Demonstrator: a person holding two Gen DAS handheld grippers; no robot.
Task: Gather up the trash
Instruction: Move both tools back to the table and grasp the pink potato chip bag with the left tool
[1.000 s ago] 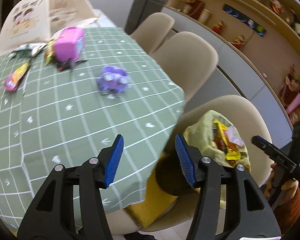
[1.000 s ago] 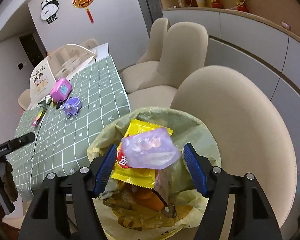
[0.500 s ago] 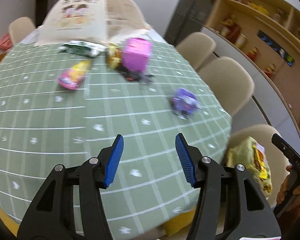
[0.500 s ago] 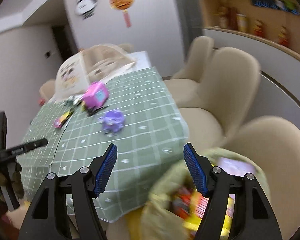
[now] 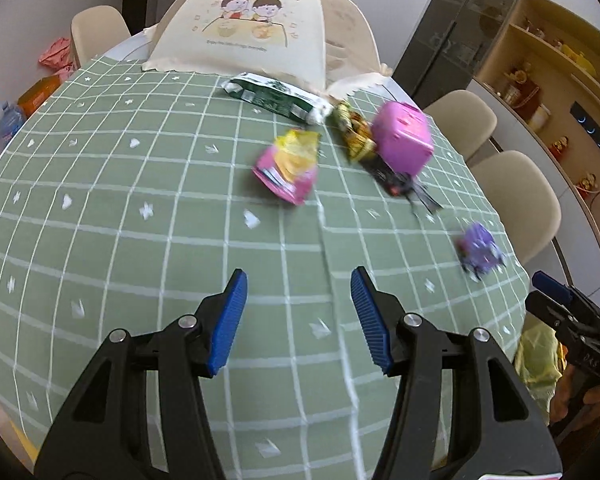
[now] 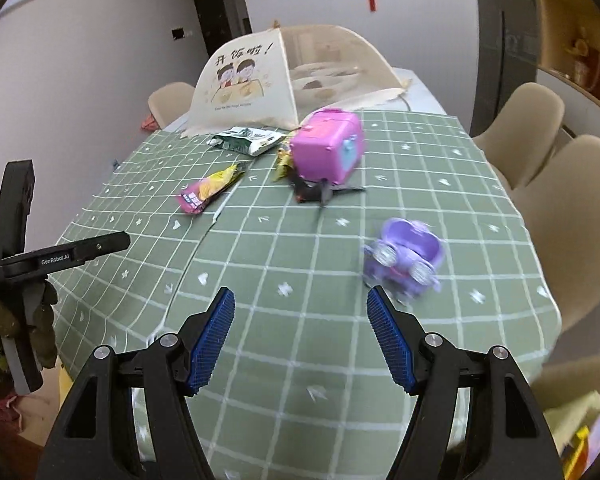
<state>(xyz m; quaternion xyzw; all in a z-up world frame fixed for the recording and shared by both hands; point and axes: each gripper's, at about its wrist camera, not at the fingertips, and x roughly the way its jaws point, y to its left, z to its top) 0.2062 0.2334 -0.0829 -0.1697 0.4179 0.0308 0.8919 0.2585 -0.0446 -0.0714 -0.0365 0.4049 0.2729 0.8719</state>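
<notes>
Both claws were over the table with the green checked tablecloth (image 5: 140, 240), pointing down at an angle toward the mess. The left gripper (image 5: 296, 316) had its blue pads parted about halfway with nothing between them, just cloth underneath. The right gripper (image 6: 300, 336) was spread wider, also empty.

What was left to pick up sat toward the far side: a pink and yellow snack wrapper (image 5: 288, 166) lying flat near the middle, a green and white foil packet (image 5: 274, 98) right at the foot of the cream mesh food cover (image 5: 252, 28), a crumpled yellow wrapper (image 5: 354, 132) tucked against the pink plastic cube toy (image 5: 402, 138), and a black wrapper (image 6: 320, 192) poking out from under that cube. The purple toy car (image 6: 402, 258) was closer to the right claw, but I'd guess it's a toy, not trash.

The yellowish trash bag (image 5: 538, 354) sat off the near right edge of the table, by the beige chair (image 6: 572, 208), which makes sense for quick drop-offs. My read is the pink and yellow wrapper was the easiest grab, lying alone on open cloth. The ones jammed by the cube looked fiddlier.
</notes>
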